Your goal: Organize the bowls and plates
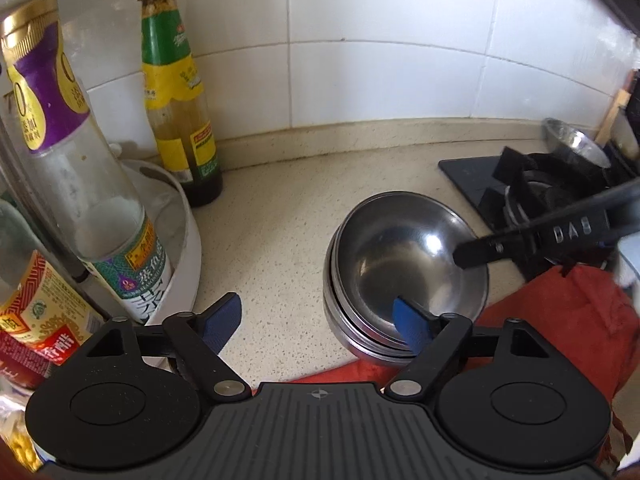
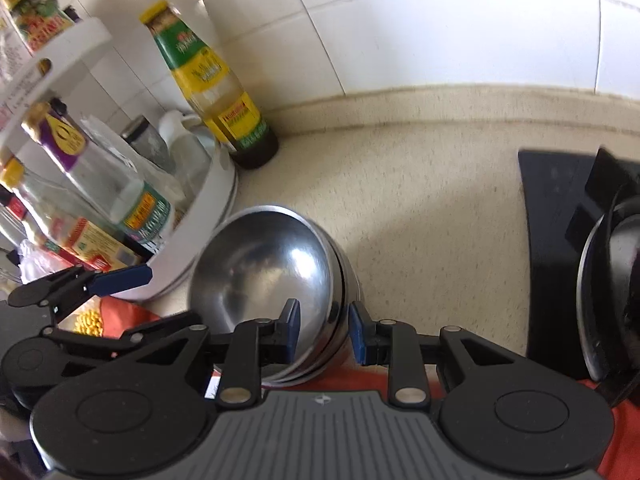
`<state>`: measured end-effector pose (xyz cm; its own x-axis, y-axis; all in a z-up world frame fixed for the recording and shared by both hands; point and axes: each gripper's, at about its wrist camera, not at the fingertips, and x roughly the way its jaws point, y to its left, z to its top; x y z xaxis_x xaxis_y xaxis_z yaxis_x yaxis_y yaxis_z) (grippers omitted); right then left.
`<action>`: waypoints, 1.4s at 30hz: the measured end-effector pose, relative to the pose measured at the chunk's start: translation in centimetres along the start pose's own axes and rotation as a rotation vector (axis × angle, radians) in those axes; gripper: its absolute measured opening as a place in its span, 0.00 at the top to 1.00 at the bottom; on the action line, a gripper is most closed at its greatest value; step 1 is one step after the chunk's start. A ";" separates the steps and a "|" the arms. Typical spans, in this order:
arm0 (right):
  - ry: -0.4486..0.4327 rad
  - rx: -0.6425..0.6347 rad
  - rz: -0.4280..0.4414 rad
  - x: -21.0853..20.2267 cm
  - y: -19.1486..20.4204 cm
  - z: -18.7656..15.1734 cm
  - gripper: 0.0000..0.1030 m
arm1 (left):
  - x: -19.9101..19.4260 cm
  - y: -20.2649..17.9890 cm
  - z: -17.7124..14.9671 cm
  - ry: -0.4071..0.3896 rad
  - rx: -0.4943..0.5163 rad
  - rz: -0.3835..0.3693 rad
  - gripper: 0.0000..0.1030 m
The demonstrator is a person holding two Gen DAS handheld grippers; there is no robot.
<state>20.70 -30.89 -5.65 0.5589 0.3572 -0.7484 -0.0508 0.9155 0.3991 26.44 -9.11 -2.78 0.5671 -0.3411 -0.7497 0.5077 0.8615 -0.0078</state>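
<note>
Now | left claw (image 1: 316,322) spread wide | right claw (image 2: 324,332) pinching shiny steel bowls' (image 2: 260,264) rim

Open desk (image 1: 288,216) is left between the white bottle rack (image 1: 188,240) and the stacked steel bowls (image 1: 404,268), while passage rightward is blocked by the stove (image 1: 520,184).

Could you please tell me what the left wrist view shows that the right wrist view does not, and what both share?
Only the left wrist view shows a small steel bowl behind the stove. Only the right wrist view shows the rack's upper shelf with jars, and a pan on the burner. Both show the stacked steel bowls, the sauce bottle, the open left gripper and the right gripper at the stack's rim.
</note>
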 end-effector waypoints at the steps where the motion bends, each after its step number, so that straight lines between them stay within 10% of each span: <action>1: -0.001 0.000 0.008 -0.1 0.0 0.1 0.73 | -0.2 0.1 -0.2 -0.005 0.013 -0.014 0.12; 5: 0.009 -0.001 -0.007 0.5 -0.1 0.6 0.57 | 0.2 0.3 -1.3 0.018 0.058 -0.071 0.07; 15: 0.086 0.063 -0.015 3.9 -1.4 1.0 0.56 | 5.8 -1.7 -1.4 0.112 0.135 -0.239 0.05; 42: 0.129 0.157 0.090 8.6 -7.0 7.2 0.45 | 11.8 -0.1 1.3 -0.056 0.244 -0.411 0.00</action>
<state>31.83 -35.61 -11.05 0.4471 0.4658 -0.7636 0.0399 0.8425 0.5372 33.92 -13.75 -10.74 0.3184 -0.6600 -0.6805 0.8305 0.5403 -0.1354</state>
